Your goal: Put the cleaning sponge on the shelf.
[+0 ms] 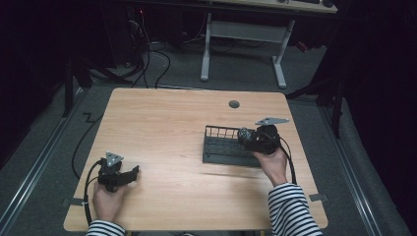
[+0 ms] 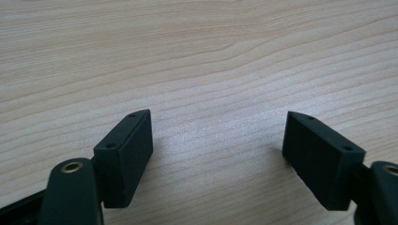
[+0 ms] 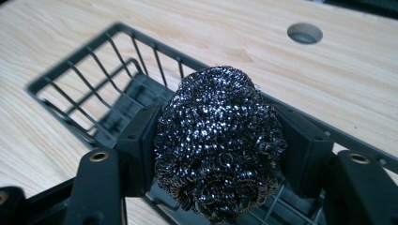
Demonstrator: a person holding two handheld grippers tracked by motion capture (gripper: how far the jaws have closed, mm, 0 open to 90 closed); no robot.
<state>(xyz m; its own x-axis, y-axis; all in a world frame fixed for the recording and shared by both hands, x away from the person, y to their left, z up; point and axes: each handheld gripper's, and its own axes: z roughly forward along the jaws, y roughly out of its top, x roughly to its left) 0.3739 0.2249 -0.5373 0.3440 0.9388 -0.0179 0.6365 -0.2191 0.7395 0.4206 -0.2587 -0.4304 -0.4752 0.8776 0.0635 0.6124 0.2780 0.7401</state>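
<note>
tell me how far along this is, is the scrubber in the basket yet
Not yet, as far as the views show. Done: the right gripper has its jaws clamped on the steel wool scrubber. In hand: it holds the scrubber over the black wire basket, above the basket's right end. Left: lowering and releasing, if the basket is the goal. The left gripper is open over bare table, holding nothing.

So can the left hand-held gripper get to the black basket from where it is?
Probably yes. The left hand-held gripper is open and holds nothing, with bare table between it and the basket. The right hand-held gripper holds a steel-wool scrubber there.
</note>
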